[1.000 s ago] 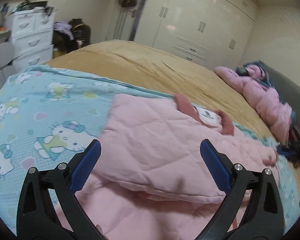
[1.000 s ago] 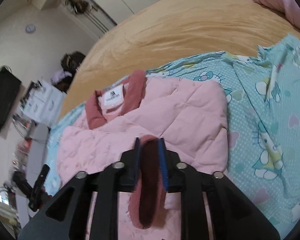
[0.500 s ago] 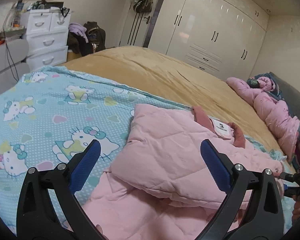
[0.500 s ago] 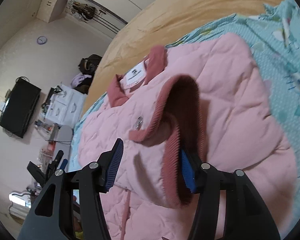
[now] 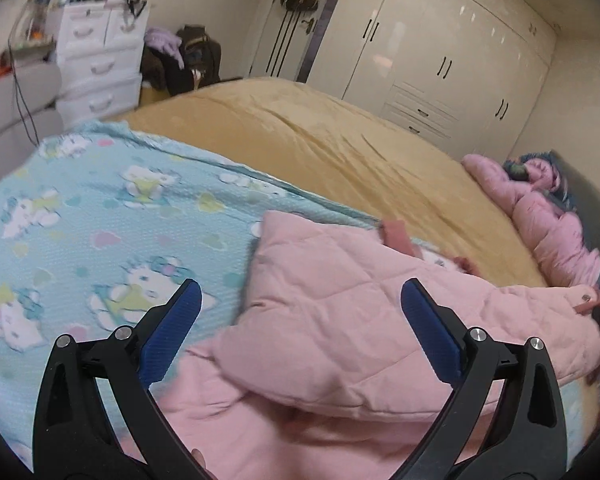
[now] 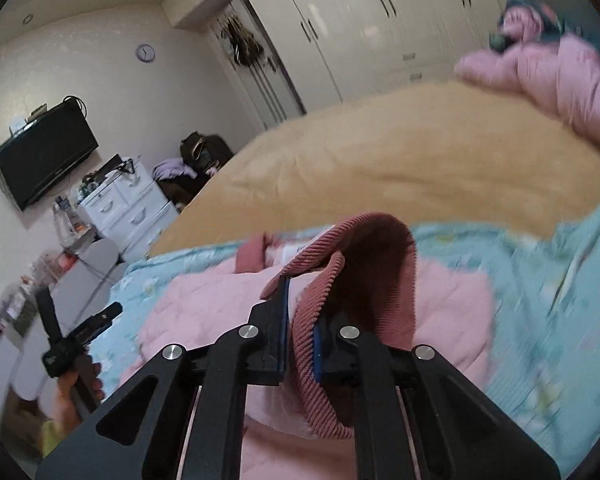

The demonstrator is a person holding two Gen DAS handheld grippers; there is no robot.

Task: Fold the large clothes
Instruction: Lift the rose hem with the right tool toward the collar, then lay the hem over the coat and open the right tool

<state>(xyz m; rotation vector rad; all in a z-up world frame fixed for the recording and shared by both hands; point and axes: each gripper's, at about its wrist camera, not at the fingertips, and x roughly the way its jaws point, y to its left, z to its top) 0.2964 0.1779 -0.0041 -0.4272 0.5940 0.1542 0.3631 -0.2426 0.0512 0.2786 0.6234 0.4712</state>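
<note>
A pink quilted jacket [image 5: 340, 312] lies on a light blue cartoon-print blanket [image 5: 100, 220] on the bed, one side folded over its body. My left gripper [image 5: 298, 332] is open and empty above the jacket's near edge. My right gripper [image 6: 300, 332] is shut on the jacket's dark pink ribbed cuff [image 6: 364, 264], which stands up between the blue pads. The jacket body [image 6: 204, 308] lies below it. The left gripper [image 6: 80, 336] also shows in the right wrist view, at the far left.
A tan bedspread [image 5: 320, 140] covers the far bed. Another pink padded garment [image 5: 548, 224] is heaped at the far right. White wardrobes [image 5: 440, 60] line the back wall. A white drawer unit [image 5: 96, 64] and dark bags [image 5: 188, 56] stand left of the bed.
My right gripper, open around the cuff half a second ago, has shut on it and tilted up toward the room. My left gripper stays open and has shifted slightly.
</note>
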